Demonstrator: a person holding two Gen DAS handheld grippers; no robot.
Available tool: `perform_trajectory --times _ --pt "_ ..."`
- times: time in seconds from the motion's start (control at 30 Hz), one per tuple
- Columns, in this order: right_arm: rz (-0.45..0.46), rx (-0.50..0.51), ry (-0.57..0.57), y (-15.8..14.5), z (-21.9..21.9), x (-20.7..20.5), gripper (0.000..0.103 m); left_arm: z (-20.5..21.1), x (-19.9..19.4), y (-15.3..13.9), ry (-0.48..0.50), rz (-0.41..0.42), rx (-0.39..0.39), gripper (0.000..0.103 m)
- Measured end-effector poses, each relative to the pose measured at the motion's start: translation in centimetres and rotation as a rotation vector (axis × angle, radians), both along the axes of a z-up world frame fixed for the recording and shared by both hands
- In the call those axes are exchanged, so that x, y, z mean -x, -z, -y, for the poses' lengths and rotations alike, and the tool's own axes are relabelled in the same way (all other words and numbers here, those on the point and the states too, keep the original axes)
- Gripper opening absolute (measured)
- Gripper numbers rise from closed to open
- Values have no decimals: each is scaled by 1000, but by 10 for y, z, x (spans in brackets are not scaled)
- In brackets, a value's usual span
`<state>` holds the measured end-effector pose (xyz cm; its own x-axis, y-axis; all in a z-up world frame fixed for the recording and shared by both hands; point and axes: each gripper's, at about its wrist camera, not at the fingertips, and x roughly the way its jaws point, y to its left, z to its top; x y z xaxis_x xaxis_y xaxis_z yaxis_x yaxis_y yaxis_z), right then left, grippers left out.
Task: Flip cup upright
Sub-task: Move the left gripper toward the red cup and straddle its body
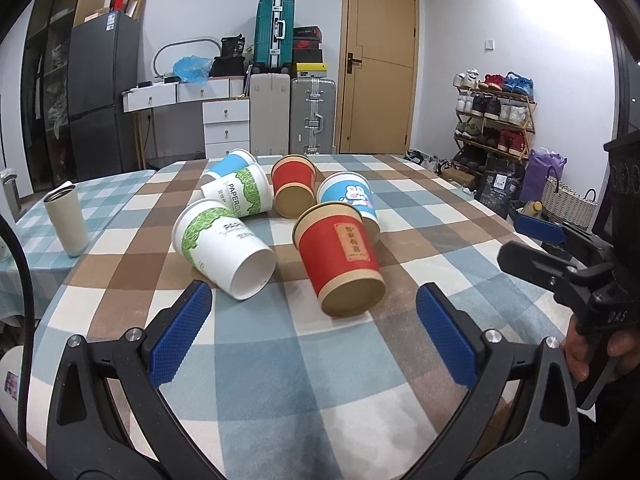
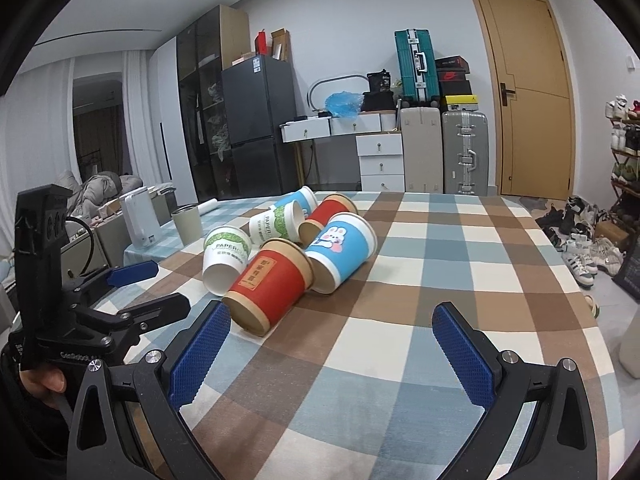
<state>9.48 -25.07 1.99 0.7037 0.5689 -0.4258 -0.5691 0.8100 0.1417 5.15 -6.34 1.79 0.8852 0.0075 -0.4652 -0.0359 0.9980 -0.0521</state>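
Several paper cups lie on their sides in a cluster on the checked tablecloth. Nearest are a red cup and a white-and-green cup; behind them lie a blue rabbit cup, a second red cup, a second green cup and a blue-and-white cup. My left gripper is open and empty, just short of the red cup. My right gripper is open and empty, near the red cup and the rabbit cup. Each gripper shows in the other's view.
A grey tumbler stands upright at the table's left side. The right gripper's body is at the right of the left wrist view. Beyond the table are a fridge, drawers, suitcases, a door and a shoe rack.
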Motion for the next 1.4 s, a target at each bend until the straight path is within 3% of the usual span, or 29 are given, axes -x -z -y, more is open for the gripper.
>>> perform_trajectory --times 0.43,0.8,0.93,1.03,1.4 --pt "-15 -10 17 2 11 -1 103 18 -54 3 -1 -85 -7 98" --pt "-17 -4 17 3 10 -2 103 20 -95 17 7 -199 38 77" --pt "-16 2 12 4 9 -2 103 19 -103 24 1 -238 39 69" --pt "-17 7 10 4 7 -1 103 19 -106 26 8 -257 38 57" --pt "-11 14 0 4 3 0 103 17 -94 25 12 -243 70 55"
